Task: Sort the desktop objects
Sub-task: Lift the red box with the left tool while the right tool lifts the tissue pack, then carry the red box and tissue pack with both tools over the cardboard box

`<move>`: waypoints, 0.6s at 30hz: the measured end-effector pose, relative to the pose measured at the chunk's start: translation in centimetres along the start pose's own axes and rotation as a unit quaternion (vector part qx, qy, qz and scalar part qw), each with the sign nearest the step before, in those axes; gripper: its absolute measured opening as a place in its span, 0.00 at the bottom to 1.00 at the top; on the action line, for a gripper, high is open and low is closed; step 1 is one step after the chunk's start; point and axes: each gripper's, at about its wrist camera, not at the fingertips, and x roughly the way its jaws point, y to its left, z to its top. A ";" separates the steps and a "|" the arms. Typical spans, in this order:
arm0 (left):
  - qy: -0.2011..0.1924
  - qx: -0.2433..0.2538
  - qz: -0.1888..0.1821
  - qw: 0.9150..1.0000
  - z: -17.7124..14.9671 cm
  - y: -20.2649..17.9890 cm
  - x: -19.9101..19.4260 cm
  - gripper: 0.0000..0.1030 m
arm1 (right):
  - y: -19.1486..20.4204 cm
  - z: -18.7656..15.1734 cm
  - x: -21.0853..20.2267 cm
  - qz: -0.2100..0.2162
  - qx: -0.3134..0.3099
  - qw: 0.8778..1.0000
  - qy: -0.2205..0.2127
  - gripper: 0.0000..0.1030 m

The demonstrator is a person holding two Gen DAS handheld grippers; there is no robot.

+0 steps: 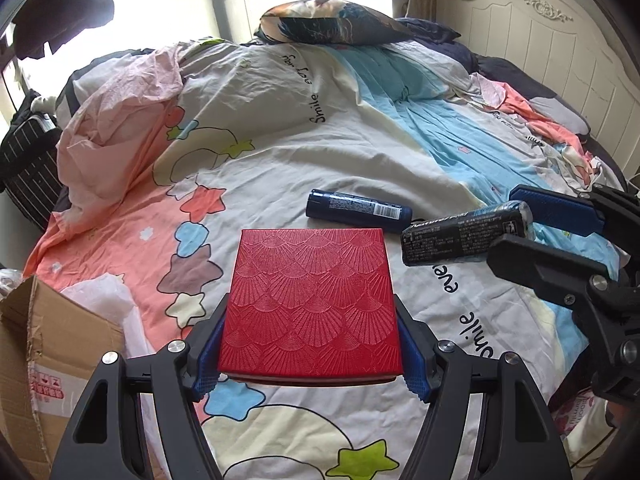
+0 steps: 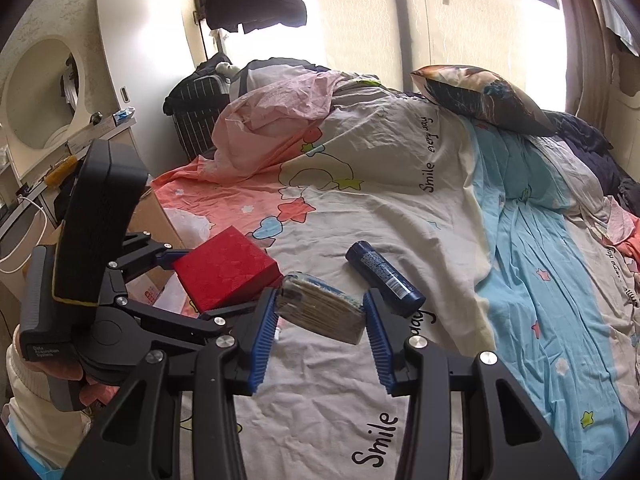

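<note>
- While it pointed steeply down over the bed, the left gripper [image 1: 310,356] clamped a red embossed box [image 1: 310,304] between its blue pads, one pad pressed on each side wall of the box, which stood clear above the quilt [image 1: 360,152].
- From the right wrist view, the same box [image 2: 224,270] sat tilted at the left, just beside the right gripper's left finger, with a hand [image 2: 66,372] in a cream sleeve wrapped round the left gripper's handle below it.
- Angled down less steeply, the right gripper [image 2: 322,312] gripped a plastic-wrapped tissue pack [image 2: 322,312] at the tips of its ribbed blue fingers, the pack bridging the narrow gap.
- In the left wrist view the pack [image 1: 466,236] showed its dark printed side, held to the right of the box and raised off the bedding.
- Beyond both grippers' fingertips, a dark blue cylindrical bottle [image 1: 358,208] with a barcode label lay on its side on the quilt, apart from both held items.
- Left of the left gripper stood an open cardboard carton [image 1: 48,344]; white plastic bagging [image 1: 108,300] lay at its far edge, and its contents could not be made out.
</note>
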 end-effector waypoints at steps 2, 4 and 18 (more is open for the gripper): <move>-0.009 -0.004 0.006 1.000 -0.2 0.7 -1.4 0.71 | 1.2 0.3 -0.2 0.000 -0.010 1.000 -0.003 0.39; -0.015 -0.008 0.012 1.000 -0.5 1.4 -2.6 0.71 | 2.5 0.6 -0.4 -0.001 -0.022 1.000 -0.006 0.39; -0.048 -0.052 0.063 0.995 -4.3 7.6 -10.1 0.71 | 11.4 2.2 -1.7 0.033 -0.073 0.996 -0.031 0.39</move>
